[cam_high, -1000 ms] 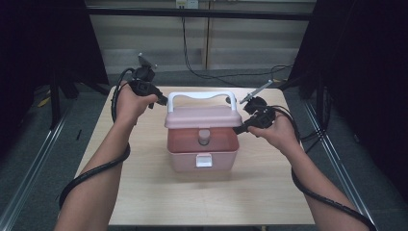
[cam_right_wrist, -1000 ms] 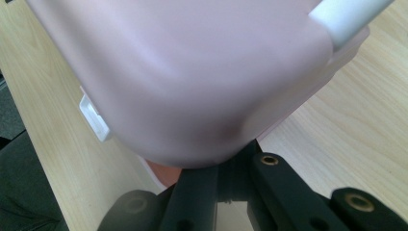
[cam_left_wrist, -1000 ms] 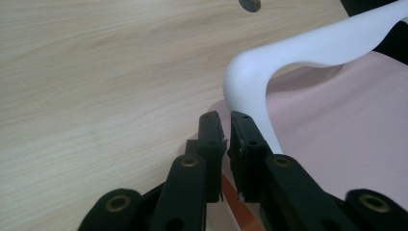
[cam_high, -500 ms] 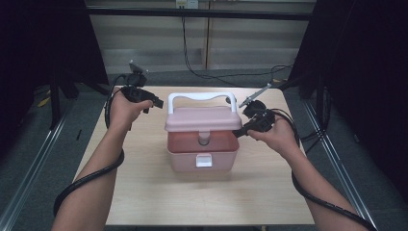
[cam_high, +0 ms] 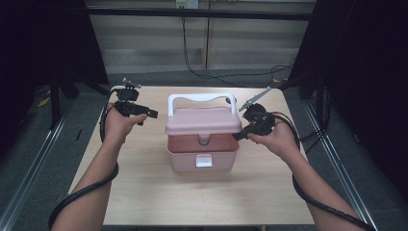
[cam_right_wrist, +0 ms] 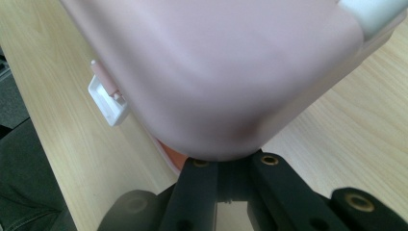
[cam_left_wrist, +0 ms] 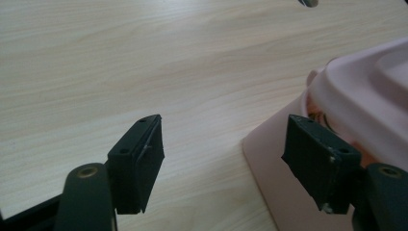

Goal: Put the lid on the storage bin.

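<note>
Two grippers at one pink box (cam_high: 203, 151) on the table (cam_high: 144, 192): left gripper (cam_high: 144, 113) off to the box's left side, jaws wide apart and just opened further, nothing between them but bare wood, box base and lid (cam_left_wrist: 365, 101) just beyond the right-hand jaw. Right gripper (cam_high: 239, 136) at the opposite side, jaws together, clamped on the lid edge right at their tips, white latch (cam_right_wrist: 108, 103) farther off to their left.

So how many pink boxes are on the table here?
1. The pink box sits mid-table, its lid raised, with the right gripper shut at the lid's edge. Nothing else shows on the table.
</note>
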